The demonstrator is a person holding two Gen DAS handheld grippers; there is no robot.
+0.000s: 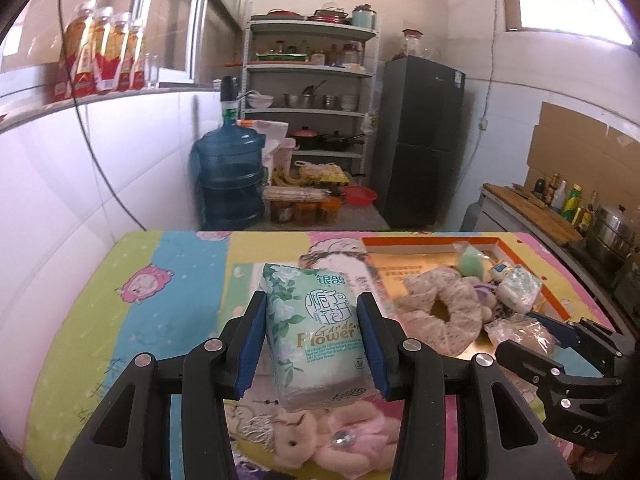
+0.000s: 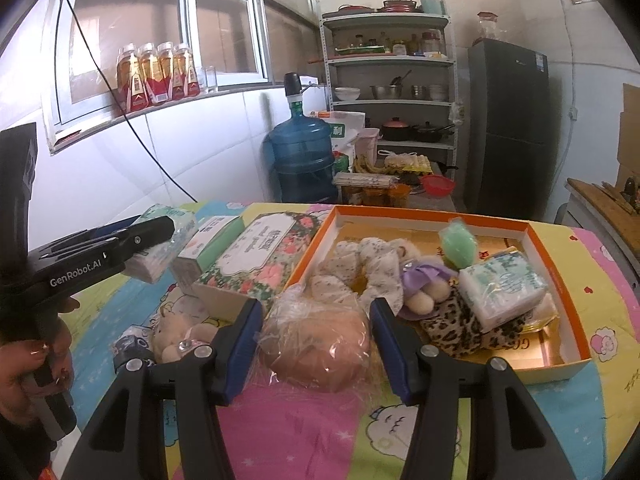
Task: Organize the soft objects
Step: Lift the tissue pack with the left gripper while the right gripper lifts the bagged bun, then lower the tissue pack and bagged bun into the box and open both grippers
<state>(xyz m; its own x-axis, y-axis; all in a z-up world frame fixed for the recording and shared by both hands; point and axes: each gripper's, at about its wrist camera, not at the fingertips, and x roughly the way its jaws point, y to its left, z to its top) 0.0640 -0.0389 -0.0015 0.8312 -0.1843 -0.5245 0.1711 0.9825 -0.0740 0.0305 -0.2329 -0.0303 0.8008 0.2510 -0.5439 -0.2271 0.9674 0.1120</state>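
My left gripper (image 1: 312, 340) is shut on a green-and-white tissue pack (image 1: 316, 332) and holds it above the patterned table; it also shows in the right wrist view (image 2: 154, 244). My right gripper (image 2: 316, 344) is shut on a bun wrapped in clear plastic (image 2: 316, 344) at the near left corner of the orange-rimmed box (image 2: 568, 300). The box holds a floral scrunchie (image 2: 360, 268), a small doll in purple (image 2: 420, 284), a leopard-print cloth (image 2: 464, 328), a tissue pack (image 2: 502, 284) and a green puff (image 2: 458, 242).
A floral tissue box (image 2: 256, 264) and a small green carton (image 2: 204, 248) lie left of the orange box. A pink plush toy (image 1: 320, 440) lies under my left gripper. A water jug (image 2: 302, 156), shelves and a fridge (image 2: 508, 120) stand behind the table.
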